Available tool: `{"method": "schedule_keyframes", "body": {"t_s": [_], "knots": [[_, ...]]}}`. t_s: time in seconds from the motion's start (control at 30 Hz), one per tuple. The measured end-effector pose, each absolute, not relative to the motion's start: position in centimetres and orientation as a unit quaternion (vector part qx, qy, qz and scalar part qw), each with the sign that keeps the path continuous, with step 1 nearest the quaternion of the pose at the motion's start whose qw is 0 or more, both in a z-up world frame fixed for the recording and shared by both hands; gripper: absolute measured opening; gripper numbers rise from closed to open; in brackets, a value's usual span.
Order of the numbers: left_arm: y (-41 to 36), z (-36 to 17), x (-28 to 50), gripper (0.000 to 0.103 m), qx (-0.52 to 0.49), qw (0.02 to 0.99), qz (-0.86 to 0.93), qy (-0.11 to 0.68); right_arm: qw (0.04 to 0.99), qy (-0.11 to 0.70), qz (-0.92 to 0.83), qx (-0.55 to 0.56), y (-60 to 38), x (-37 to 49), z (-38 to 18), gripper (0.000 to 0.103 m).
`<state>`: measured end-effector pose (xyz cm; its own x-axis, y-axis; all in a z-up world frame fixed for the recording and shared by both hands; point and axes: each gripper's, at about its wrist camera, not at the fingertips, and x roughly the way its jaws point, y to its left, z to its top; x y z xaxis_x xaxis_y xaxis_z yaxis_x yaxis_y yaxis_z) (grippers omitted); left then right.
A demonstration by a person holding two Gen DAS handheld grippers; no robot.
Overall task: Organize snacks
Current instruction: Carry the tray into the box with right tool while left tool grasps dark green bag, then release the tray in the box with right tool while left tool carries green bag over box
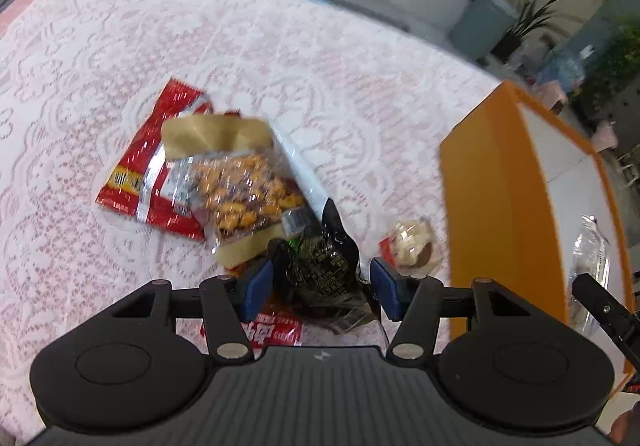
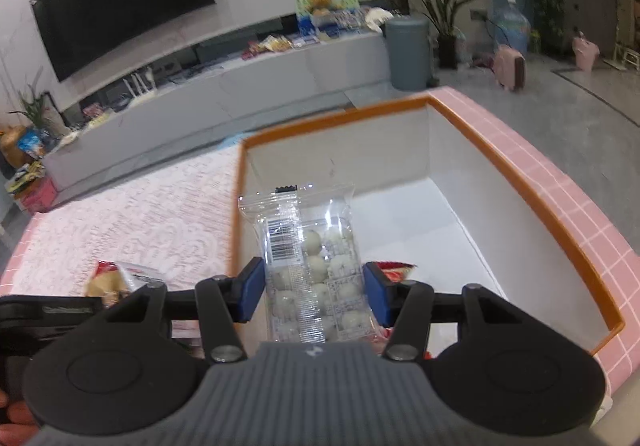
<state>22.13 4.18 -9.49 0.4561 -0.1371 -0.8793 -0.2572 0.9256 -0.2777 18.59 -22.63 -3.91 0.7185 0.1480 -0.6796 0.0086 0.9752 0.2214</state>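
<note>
A pile of snacks lies on the lace tablecloth (image 1: 120, 46): a red packet (image 1: 140, 174), a kraft bag of orange nuts (image 1: 236, 182) and a black packet (image 1: 320, 266). My left gripper (image 1: 322, 286) hangs over the pile with the black packet between its blue pads (image 1: 260, 286); the pads stand close beside it without clearly pressing. My right gripper (image 2: 315, 292) is shut on a clear packet of white round sweets (image 2: 312, 246), held upright over the left wall of the orange-rimmed box (image 2: 520, 182). A red packet (image 2: 394, 268) lies inside the box.
A small clear pack of pale sweets (image 1: 412, 242) lies between the pile and the orange box (image 1: 492, 214). Another red packet (image 1: 276, 330) sits under my left gripper. The pink tiled table edge (image 2: 580, 206) runs behind the box. A TV cabinet (image 2: 240, 86) stands beyond the table.
</note>
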Motion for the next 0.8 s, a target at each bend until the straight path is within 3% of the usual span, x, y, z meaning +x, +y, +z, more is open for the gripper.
{"method": "schedule_keyframes", "body": {"t_s": [0.1, 0.23, 0.3, 0.5, 0.8], "knots": [[3.8, -9.8, 23.0, 0.062, -0.192, 0.822, 0.046, 0.534, 0.915, 0.384, 0.036, 0.120, -23.3, 19.2, -4.8, 0.052], [3.4, -10.2, 23.8, 0.045, -0.180, 0.814, 0.062, 0.548, 0.912, 0.391, 0.034, 0.122, -23.5, 19.6, -5.4, 0.053], [3.6, -10.7, 23.7, 0.042, -0.182, 0.813, 0.066, 0.549, 0.909, 0.396, 0.029, 0.129, -24.3, 19.5, -5.7, 0.053], [3.8, -9.9, 22.4, 0.041, -0.183, 0.825, 0.052, 0.532, 0.902, 0.408, 0.007, 0.142, -25.6, 20.0, -6.6, 0.053], [2.2, -4.2, 20.4, 0.041, -0.147, 0.856, 0.016, 0.496, 0.903, 0.414, -0.022, 0.108, -26.2, 20.5, -6.1, 0.053]]}}
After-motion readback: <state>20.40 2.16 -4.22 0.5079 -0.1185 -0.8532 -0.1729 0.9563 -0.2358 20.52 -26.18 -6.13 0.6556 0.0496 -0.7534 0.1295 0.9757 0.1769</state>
